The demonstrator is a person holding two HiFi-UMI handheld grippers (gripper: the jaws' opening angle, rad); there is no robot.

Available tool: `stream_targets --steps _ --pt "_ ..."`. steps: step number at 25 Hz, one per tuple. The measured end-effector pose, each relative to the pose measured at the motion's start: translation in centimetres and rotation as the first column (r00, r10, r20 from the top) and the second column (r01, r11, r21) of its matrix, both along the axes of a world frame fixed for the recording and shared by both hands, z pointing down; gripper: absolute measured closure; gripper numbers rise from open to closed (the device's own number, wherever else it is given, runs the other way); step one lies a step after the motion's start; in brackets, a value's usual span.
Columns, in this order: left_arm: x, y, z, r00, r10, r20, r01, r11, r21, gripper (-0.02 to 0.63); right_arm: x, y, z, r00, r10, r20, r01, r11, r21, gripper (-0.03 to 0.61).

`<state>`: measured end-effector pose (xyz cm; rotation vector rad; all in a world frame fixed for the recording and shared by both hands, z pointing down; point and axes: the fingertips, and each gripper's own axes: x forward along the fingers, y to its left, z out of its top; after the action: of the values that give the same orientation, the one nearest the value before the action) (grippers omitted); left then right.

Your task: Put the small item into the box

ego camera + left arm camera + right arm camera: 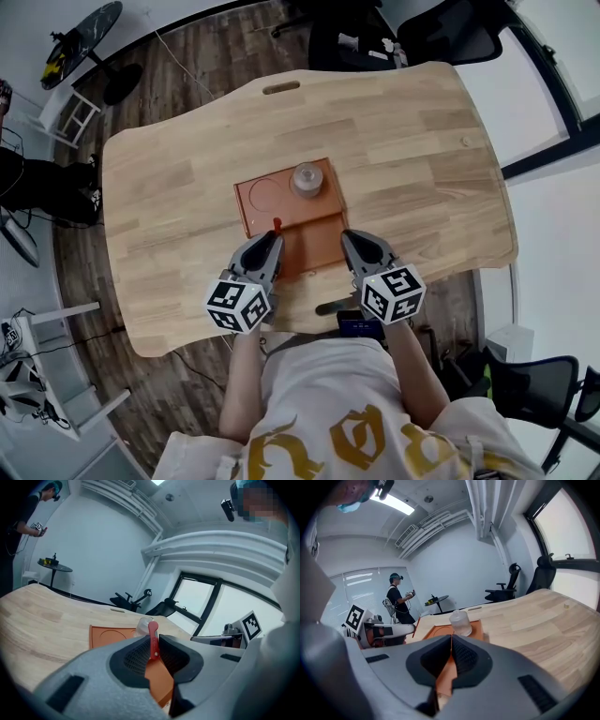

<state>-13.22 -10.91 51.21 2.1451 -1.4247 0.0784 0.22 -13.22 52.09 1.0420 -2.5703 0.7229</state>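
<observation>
A small red stick-shaped item stands upright between the pads of my left gripper, which is shut on it. It hangs over the front left part of the flat orange box in the middle of the wooden table. A clear little jar sits in the right round recess at the back of the box. My right gripper is at the box's front right edge. Its jaws are closed on a thin orange rim of the box. The jar stands just beyond them.
The table's near edge lies right under both grippers, against the person's body. A slot is cut near the far edge. Office chairs stand behind the table, white stools to the left. A person stands in the background.
</observation>
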Motion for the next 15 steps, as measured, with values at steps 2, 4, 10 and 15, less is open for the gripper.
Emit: stream_targets --steps 2,4,10,15 --pt "0.1 -0.1 0.3 1.0 0.001 0.0 -0.001 1.0 -0.009 0.557 0.0 -0.1 0.1 1.0 -0.001 -0.003 0.001 1.0 -0.006 0.566" --pt "0.1 -0.2 0.7 1.0 0.007 0.005 -0.007 1.0 -0.015 0.557 0.0 -0.3 0.3 1.0 -0.002 -0.008 0.002 1.0 -0.012 0.566" --pt "0.3 0.0 2.3 1.0 0.022 0.019 -0.021 0.998 -0.053 0.557 0.3 -0.3 1.6 1.0 0.006 -0.022 -0.007 0.999 -0.041 0.566" --pt "0.6 -0.3 3.1 0.999 0.039 0.029 -0.037 0.997 -0.072 0.557 0.5 -0.5 2.3 1.0 0.009 -0.027 -0.01 0.998 -0.057 0.566"
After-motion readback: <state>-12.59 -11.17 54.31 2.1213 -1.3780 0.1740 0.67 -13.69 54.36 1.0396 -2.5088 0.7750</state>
